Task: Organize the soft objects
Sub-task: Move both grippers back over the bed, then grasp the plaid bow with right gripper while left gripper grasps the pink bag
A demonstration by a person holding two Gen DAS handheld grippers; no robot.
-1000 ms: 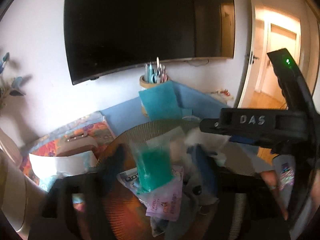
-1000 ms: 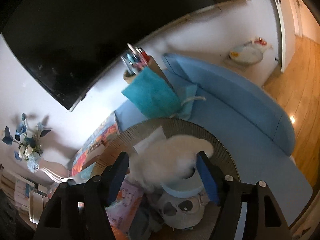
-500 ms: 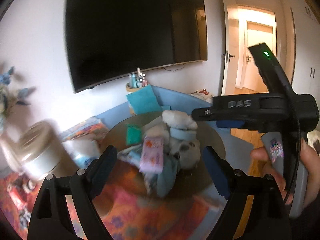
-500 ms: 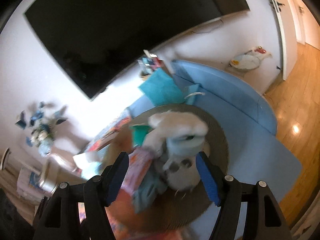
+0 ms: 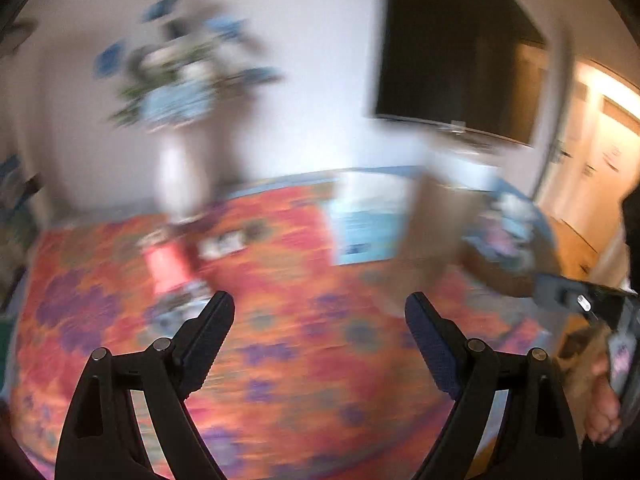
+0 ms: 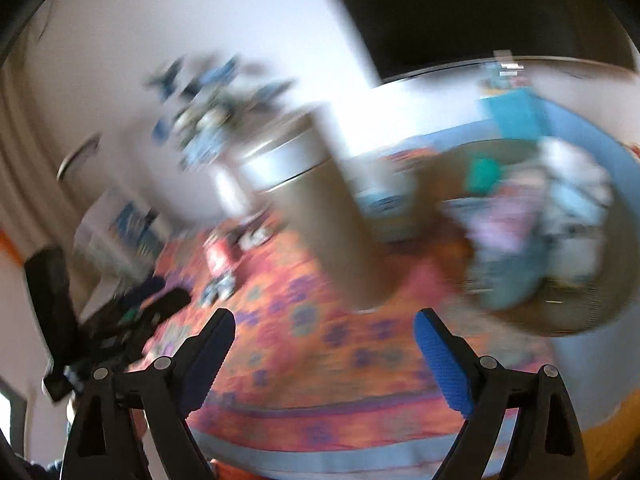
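On the round tray (image 6: pixel 568 320) the soft items (image 6: pixel 532 216) sit piled, sorting apparently done, while left claw (image 5: pixel 320 320) gapes empty and right claw (image 6: pixel 325 330) is opening, empty.

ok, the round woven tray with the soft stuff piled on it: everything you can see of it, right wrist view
The round woven tray shows at the right of the right wrist view, badly motion-blurred. It looks like brown wicker, flat and round, lying on the blue surface with its near edge by the orange patterned cloth. A heap of soft items covers most of it: white, lilac, teal and grey-blue pieces. Neither gripper touches it.
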